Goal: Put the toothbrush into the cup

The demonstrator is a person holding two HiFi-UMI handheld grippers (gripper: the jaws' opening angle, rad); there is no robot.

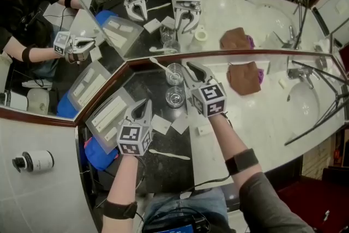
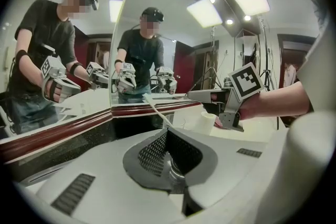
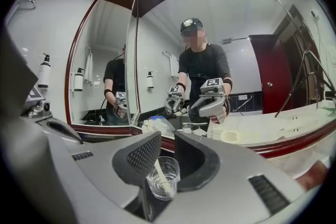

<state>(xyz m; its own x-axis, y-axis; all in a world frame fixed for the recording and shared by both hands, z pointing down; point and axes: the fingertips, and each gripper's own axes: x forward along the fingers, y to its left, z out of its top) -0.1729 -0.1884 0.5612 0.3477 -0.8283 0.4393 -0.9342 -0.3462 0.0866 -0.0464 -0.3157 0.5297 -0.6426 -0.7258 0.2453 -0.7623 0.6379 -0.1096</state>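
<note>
The right gripper (image 3: 168, 150) stands released, its black ribbed pads apart on either side of a clear round glass cup (image 3: 164, 182) and not pressing it. A slim white plastic toothbrush (image 3: 159, 171) stands inside the cup, its long axis tilted toward the mirror (image 1: 229, 19). The cup sits on the dark stone surface (image 1: 143, 87). The left gripper (image 2: 167, 145) is clenched shut.

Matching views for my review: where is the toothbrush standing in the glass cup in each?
Head view: toothbrush upper centre, by the mirror frame.
Left gripper view: centre, above the shut jaws.
Right gripper view: lower centre, between open jaws.
Shared landmark: its glass cup.
</note>
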